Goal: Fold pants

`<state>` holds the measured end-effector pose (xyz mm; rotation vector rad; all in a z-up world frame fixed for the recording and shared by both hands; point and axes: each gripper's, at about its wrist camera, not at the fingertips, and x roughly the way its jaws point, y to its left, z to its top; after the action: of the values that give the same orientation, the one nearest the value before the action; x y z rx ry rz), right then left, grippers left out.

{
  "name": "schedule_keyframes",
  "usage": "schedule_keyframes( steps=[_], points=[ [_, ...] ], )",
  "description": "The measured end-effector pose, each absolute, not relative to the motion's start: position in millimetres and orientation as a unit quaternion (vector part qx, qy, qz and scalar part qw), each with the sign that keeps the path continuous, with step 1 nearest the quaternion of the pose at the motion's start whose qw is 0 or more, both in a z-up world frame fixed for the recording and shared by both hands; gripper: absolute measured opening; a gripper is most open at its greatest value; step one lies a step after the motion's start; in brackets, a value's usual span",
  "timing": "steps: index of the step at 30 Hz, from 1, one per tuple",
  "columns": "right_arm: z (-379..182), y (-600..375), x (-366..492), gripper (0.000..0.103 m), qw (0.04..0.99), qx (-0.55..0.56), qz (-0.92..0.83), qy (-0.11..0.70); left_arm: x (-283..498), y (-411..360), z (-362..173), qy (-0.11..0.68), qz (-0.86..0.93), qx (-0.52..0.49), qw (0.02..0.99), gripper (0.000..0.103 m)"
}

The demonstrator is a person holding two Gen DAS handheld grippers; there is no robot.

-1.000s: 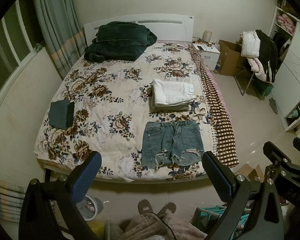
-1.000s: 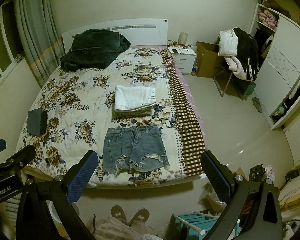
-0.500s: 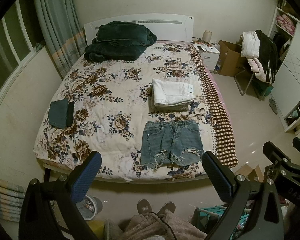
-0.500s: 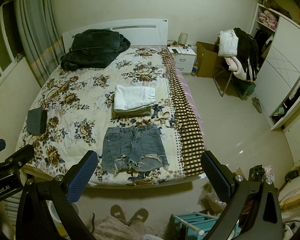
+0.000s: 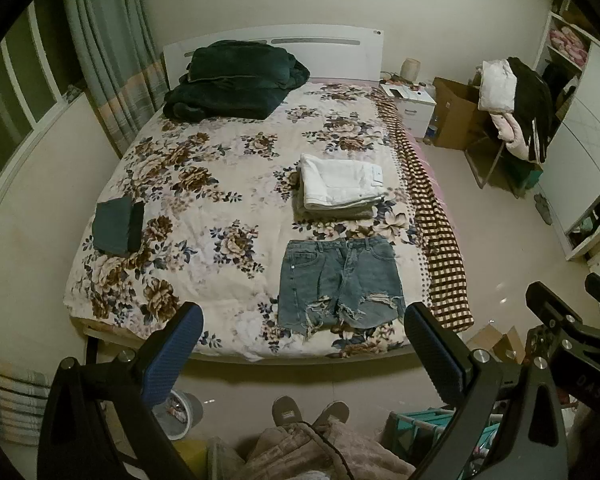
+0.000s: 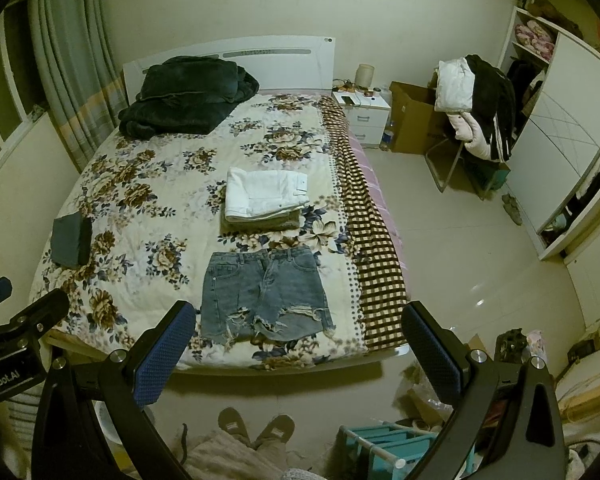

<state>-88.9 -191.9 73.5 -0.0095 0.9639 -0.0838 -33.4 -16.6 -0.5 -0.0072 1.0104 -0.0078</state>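
Nothing shifted: denim shorts (image 5: 340,282) flat on bed (image 5: 204,216), both tongs (image 5: 300,344) (image 6: 296,340) spread, empty.

Faded blue denim on the shorts (image 5: 340,280), hems frayed ragged and threads hanging. Beneath them the floral bedspread (image 5: 204,216) looks like soft matt cloth, a little rumpled. White folded pants (image 5: 340,178), smooth cotton look. Plush dark-green blanket (image 5: 236,80) up top. Floor tiles (image 6: 472,256) glossy, catching light. Left gripper (image 5: 300,342) pads dimpled blue rubber, frame matt black; right gripper (image 6: 296,340) alike.
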Motion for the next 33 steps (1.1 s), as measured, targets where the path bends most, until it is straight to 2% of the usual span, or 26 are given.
schedule_keyframes(
  steps=[11,17,23,33],
  points=[
    [50,-200,-83,0.103,0.878,0.015,-0.056,0.475,-3,-16,-16,0.484,-0.001,0.003,0.875,0.103],
    [12,-202,-48,0.103,0.871,0.059,-0.068,0.483,50,-2,-57,0.479,0.031,0.021,0.877,0.103],
    [-67,-222,7,0.103,0.855,0.064,-0.083,0.509,110,-4,-130,0.510,0.039,0.036,0.858,0.103],
    [-249,-300,154,0.103,0.798,0.069,-0.009,0.599,197,-79,-277,0.586,0.092,0.076,0.801,0.103]
  ],
)
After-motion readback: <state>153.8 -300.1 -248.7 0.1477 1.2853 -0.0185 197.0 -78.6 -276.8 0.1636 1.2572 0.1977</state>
